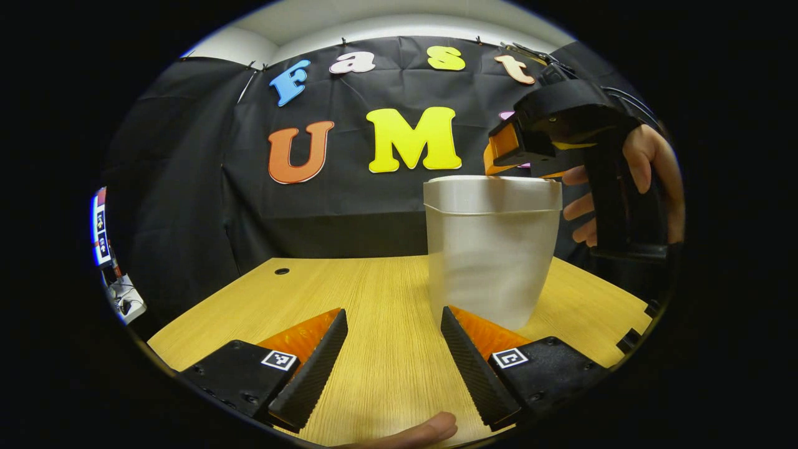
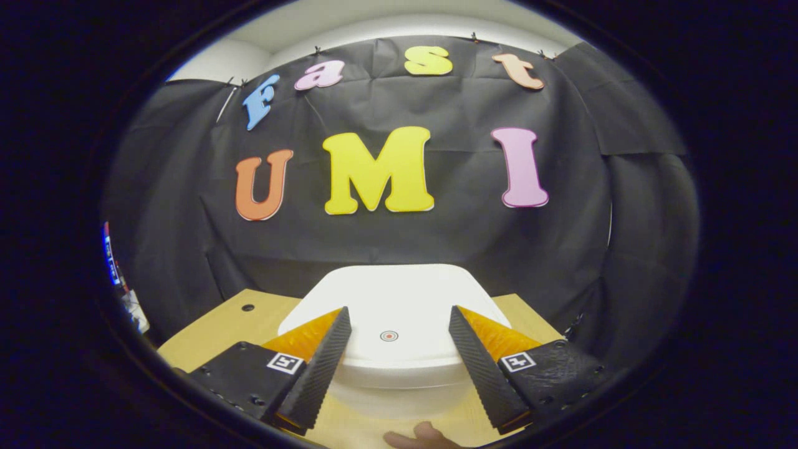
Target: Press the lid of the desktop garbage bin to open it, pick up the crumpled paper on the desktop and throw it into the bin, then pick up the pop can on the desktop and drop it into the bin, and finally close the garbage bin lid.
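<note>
Wood-grain surface (image 1: 386, 299), pale yellow, is carrying a single item in front of the booth's black cloth wall (image 1: 187, 206).

Left claw (image 1: 394, 349): sitting nearest in the left gripper view, low over the surface, jaws standing wide apart with nothing between them; a fingertip (image 1: 430, 430) is showing at the bottom edge.

Garbage bin (image 1: 492, 249): white, translucent, standing upright on the surface just beyond the left claw and toward its right finger; its lid (image 2: 393, 305) is lying closed on top, a small red ring mark (image 2: 388, 336) sitting near the lid's front edge.

Right claw (image 2: 399, 352): hovering directly above the bin's lid in the right gripper view, jaws spread wide and straddling the ring mark, gripping nothing. In the left gripper view it is hanging over the bin's far right rim, a hand (image 1: 648, 181) wrapping its handle.

Small round hole (image 1: 282, 271): lying in the surface left of the bin, near the wall.
</note>
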Available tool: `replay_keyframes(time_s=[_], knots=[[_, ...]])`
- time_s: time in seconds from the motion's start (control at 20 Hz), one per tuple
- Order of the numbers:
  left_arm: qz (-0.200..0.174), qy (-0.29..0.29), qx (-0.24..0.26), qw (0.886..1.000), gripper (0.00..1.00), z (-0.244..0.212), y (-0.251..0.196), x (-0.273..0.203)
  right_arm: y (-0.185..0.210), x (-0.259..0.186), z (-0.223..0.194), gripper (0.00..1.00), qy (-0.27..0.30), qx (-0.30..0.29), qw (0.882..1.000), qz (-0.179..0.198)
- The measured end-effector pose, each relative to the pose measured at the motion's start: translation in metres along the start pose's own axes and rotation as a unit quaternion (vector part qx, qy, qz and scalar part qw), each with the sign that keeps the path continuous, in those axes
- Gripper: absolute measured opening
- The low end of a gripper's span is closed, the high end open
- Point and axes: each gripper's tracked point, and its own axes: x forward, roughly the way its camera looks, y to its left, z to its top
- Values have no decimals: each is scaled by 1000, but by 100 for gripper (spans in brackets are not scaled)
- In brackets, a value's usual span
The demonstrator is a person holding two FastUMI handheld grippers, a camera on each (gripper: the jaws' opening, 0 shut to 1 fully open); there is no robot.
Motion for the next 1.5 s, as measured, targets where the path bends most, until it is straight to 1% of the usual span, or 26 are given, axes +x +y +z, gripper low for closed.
replay_keyframes(time_s=[0.1,0.15,0.2,0.25,0.4,0.45,0.5,0.55,0.6,0.65,0.7,0.75,0.8,0.85,0.9,0.95,1.05,1.1,1.25,1.35,1.5], knots=[[8,-13,-4,1000,98,8,2,-4,0,-1,0,98,-28,-5,1000,11],[9,-21,-6,1000,98,12,1,-5,0,0,0,95,-44,9,999,16],[9,-26,-6,1000,98,16,-1,-6,-1,-2,0,95,-62,18,998,20],[9,-29,-3,1000,97,19,-2,-7,-3,-6,2,98,-85,16,996,21],[20,-34,4,999,97,31,-5,-12,-15,-26,-4,96,-148,16,989,7],[18,-37,4,999,97,36,-9,-14,-15,-36,-8,96,-160,15,987,12],[13,-40,0,999,97,39,-13,-16,-18,-46,-15,96,-161,16,987,15],[11,-41,-5,999,97,40,-16,-18,-23,-55,-21,93,-155,21,988,9],[11,-41,-11,999,97,41,-17,-21,-34,-64,-26,96,-148,24,989,4],[15,-42,-14,999,97,40,-18,-22,-38,-77,-25,96,-152,26,988,10],[21,-45,-18,999,97,43,-18,-26,-46,-89,-23,99,-155,26,988,8],[25,-45,-21,998,97,44,-19,-26,-60,-100,-24,99,-154,22,988,-5],[27,-45,-23,998,97,44,-23,-26,-71,-113,-25,96,-159,13,987,-12],[31,-44,-24,998,97,45,-24,-27,-79,-127,-23,96,-165,3,986,-17],[35,-44,-23,998,97,46,-26,-28,-85,-139,-23,92,-171,-8,985,-21],[40,-46,-21,998,97,49,-27,-29,-90,-150,-26,95,-173,-20,985,-18],[48,-56,-19,997,97,56,-29,-32,-93,-170,-36,95,-170,-44,984,-5],[59,-65,-24,996,97,61,-26,-34,-93,-176,-42,93,-164,-51,985,5],[67,-81,-26,994,97,68,-32,-40,-95,-184,-71,96,-127,-53,990,33],[75,-87,-22,993,97,70,-32,-43,-99,-186,-77,95,-117,-53,991,44],[74,-86,-18,993,97,69,-41,-43,-114,-190,-69,95,-131,-33,990,33]])
